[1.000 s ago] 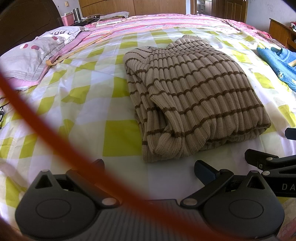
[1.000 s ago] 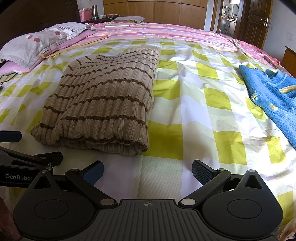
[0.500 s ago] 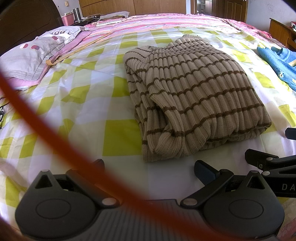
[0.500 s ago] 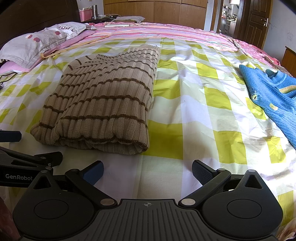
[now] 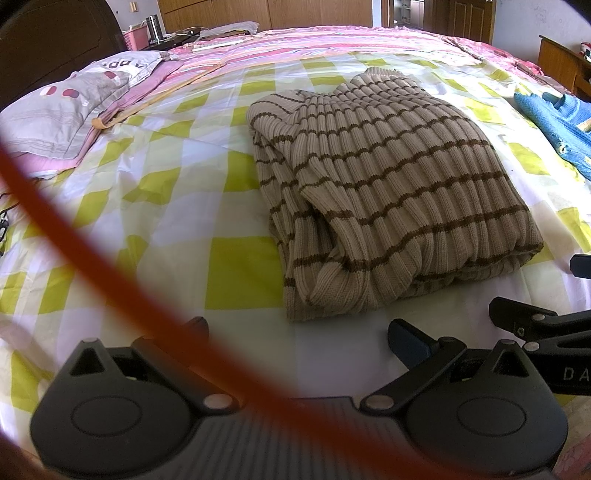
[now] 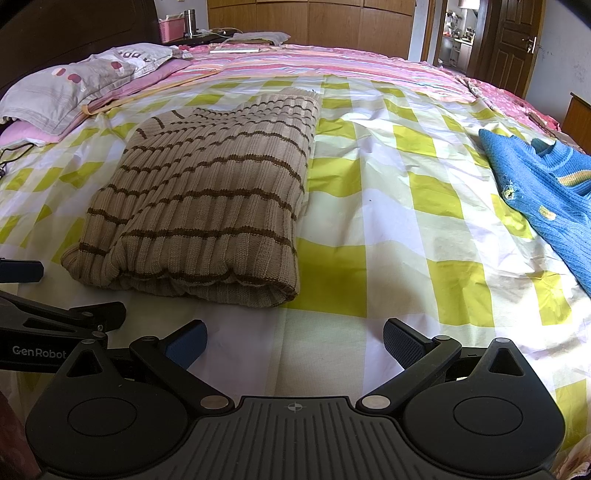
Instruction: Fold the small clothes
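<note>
A beige ribbed sweater with brown stripes [image 5: 391,192] lies folded on the yellow-checked bed sheet [image 5: 236,269]; it also shows in the right wrist view [image 6: 218,199]. My left gripper [image 5: 299,338] is open and empty, just in front of the sweater's near edge. My right gripper [image 6: 293,341] is open and empty, in front of the sweater's near right corner. A blue knit sweater [image 6: 546,192] lies unfolded at the right of the bed, also seen in the left wrist view [image 5: 557,118]. Each gripper shows at the edge of the other's view.
A grey pillow [image 5: 70,107] on pink bedding lies at the far left. A blurred red cable [image 5: 77,243] crosses the left wrist lens. A pink basket and a metal flask [image 6: 189,23] stand beyond the headboard. A wooden door [image 6: 513,44] is at the far right.
</note>
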Demonstrator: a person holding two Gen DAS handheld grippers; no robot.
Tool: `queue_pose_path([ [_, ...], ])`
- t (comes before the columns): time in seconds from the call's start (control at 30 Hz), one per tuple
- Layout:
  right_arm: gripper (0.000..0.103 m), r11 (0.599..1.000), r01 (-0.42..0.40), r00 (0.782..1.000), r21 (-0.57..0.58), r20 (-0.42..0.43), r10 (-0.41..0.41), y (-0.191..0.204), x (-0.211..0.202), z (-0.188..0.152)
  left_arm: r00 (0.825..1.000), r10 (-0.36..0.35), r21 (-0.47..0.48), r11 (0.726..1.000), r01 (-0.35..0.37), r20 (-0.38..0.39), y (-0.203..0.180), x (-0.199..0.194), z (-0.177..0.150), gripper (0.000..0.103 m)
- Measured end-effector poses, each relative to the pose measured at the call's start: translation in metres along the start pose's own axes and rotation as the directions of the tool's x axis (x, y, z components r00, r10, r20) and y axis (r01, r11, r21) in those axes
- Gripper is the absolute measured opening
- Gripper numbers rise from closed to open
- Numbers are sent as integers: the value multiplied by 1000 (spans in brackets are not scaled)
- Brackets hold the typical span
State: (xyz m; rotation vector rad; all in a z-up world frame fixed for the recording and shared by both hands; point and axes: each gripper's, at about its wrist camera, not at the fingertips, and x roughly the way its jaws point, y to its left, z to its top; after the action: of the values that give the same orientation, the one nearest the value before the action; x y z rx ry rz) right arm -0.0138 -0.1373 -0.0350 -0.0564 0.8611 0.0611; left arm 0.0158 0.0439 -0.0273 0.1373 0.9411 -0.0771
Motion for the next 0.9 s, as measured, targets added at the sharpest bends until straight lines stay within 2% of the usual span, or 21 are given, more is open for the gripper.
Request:
queue_pose_path([
  [0.9,102,1000,0,1000,0,0,0,1,0,0,1000,1,0,1000,-1,0,1,1,-2,103],
])
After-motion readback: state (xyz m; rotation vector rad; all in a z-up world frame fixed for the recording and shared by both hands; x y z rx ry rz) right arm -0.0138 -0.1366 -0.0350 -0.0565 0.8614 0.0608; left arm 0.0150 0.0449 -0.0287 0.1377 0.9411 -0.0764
